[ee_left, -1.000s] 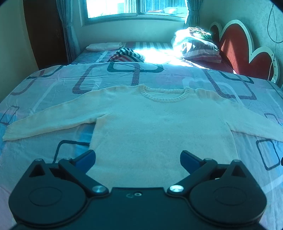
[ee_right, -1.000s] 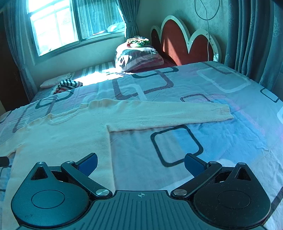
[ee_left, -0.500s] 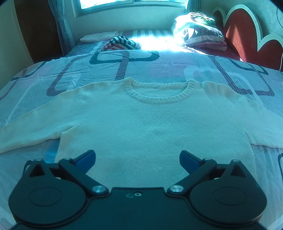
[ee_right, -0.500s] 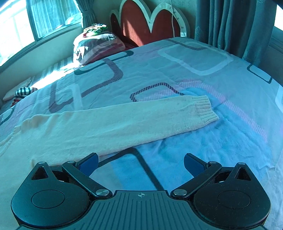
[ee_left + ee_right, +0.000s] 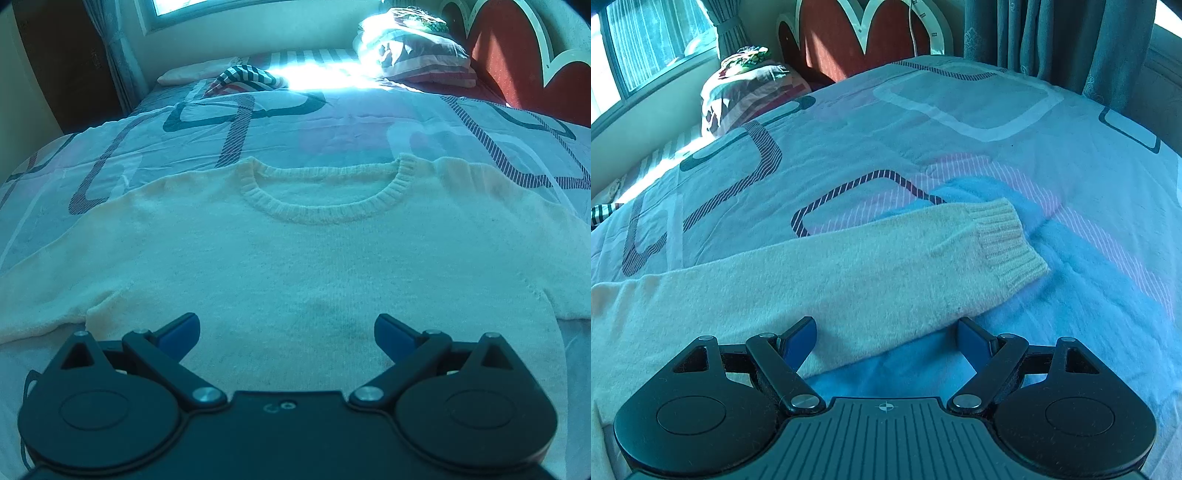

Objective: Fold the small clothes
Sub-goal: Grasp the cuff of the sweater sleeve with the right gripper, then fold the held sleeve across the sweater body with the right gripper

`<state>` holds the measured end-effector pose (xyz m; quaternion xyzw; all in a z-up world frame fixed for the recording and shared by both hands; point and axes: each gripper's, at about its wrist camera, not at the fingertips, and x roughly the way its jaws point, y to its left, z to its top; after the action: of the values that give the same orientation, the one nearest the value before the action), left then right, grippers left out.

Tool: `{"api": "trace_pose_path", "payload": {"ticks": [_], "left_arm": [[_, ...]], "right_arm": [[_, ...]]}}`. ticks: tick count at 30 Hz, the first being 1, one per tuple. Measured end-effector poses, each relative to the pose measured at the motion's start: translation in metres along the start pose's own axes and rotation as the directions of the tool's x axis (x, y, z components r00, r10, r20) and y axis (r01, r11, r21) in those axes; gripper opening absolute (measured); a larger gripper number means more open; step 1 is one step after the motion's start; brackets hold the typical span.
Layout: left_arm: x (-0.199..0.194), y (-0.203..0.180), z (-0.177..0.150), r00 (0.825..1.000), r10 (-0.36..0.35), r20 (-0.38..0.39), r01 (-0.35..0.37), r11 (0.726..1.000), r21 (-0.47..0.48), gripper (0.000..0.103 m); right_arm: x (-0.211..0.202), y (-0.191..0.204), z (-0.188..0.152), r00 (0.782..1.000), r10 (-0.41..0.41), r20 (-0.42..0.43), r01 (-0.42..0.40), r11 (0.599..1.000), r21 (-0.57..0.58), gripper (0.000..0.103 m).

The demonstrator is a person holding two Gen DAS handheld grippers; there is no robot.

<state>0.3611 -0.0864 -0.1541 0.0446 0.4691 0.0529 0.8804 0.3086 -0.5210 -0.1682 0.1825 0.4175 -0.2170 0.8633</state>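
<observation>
a: tongs? right tongs (image 5: 886, 334) apart, straddling my sweater's sleeve (image 5: 849, 280); left tongs (image 5: 287, 330) apart over the sweater (image 5: 314, 266) body.

b: sleeve axis? runs left to right across the bed (image 5: 960, 122), cuff (image 5: 1008, 243) up right.

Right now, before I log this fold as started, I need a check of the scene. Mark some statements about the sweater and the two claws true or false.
1. The cream knitted sweater lies flat, front up, on the patterned bed sheet. True.
2. The left claw is shut on the ribbed round collar. False: its jaws are open, over the lower body, and the collar lies farther ahead.
3. The right claw is open over the sweater's long sleeve. True.
4. That sleeve is folded across the chest. False: it lies stretched out on the sheet, with its ribbed cuff at the far end.
</observation>
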Motion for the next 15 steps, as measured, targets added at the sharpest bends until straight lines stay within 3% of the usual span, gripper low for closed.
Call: {"api": "trace_pose_path", "payload": {"ticks": [2,5,7,8,15], "left_arm": [[0.002,0.0,0.001,1.0,0.0,-0.003,0.0,1.0,0.009,0.1],[0.002,0.002,0.002,1.0,-0.011,0.004,0.01,1.0,0.005,0.099],[0.001,0.005,0.004,1.0,-0.015,0.009,0.015,1.0,0.001,0.099],[0.0,0.006,0.004,1.0,-0.019,0.009,0.019,1.0,0.001,0.099],[-0.012,0.026,0.012,0.998,-0.052,0.031,0.053,0.998,-0.015,0.099]], "right_arm": [[0.005,0.003,0.004,1.0,-0.008,0.021,0.008,1.0,-0.004,0.078],[0.005,0.005,0.009,0.999,0.003,0.053,-0.003,1.0,-0.012,0.047],[0.004,0.006,0.012,0.998,0.021,0.057,-0.021,1.0,-0.01,0.017],[0.004,0.007,0.013,0.998,0.03,0.059,-0.029,1.0,-0.009,0.012],[-0.026,0.034,0.018,0.985,0.105,0.138,-0.097,0.993,-0.068,0.007]]}}
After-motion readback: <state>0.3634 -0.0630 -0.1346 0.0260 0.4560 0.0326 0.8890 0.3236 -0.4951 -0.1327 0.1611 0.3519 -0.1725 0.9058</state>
